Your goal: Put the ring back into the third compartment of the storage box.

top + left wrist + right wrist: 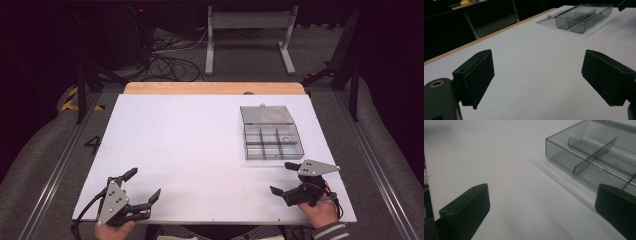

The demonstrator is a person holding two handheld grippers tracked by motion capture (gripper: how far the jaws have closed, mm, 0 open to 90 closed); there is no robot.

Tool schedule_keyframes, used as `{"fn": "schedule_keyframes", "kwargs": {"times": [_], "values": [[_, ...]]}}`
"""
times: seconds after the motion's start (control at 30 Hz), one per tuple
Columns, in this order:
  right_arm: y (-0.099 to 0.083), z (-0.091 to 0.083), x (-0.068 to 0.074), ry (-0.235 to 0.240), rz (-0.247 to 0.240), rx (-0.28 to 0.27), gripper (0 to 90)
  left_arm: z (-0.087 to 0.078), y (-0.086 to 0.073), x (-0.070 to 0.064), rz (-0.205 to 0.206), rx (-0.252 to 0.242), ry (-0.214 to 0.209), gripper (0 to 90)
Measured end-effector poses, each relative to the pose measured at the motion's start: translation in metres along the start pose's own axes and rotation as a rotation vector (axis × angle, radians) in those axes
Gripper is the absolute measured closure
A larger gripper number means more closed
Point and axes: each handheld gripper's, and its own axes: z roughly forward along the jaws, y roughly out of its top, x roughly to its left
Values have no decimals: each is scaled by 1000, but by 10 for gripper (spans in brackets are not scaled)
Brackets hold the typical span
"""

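Two spread-wide grippers (144,183) (284,177) flank a compartment box (273,141), lid (266,114) hinged away.

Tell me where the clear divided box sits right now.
In the high view, the clear divided box lies open on the right half of the white table, toward the far edge, just beyond the right tongs.

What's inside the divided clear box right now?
The clear box lies open with its lid folded back. Most compartments look empty; one at the far right holds a small ring-like item, too small to identify. Dividers partly hide the floors in both gripper views.
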Motion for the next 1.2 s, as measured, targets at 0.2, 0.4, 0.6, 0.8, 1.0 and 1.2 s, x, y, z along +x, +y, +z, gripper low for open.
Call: {"fn": "schedule_keyframes", "kwargs": {"times": [0.2, 0.4, 0.6, 0.8, 1.0, 1.2], "values": [[-7, 8, 0, 14, 38, 70, 0, 1, -1, 1, -3, 13, -5, 104], [-5, 8, 2, 16, 40, 48, 0, -1, -2, 1, -13, 19, 10, 103], [-2, 4, 4, 1, 17, 12, 0, -1, -3, 1, -21, 28, 0, 103], [0, 1, 6, -7, -6, -9, 0, -4, -3, 2, -22, 2, 2, 97], [1, 1, 7, -7, -17, -7, 0, -2, -2, 1, -13, 5, 3, 96], [1, 2, 8, 0, -18, -4, 0, -3, -2, 1, -14, 5, 4, 96]]}}
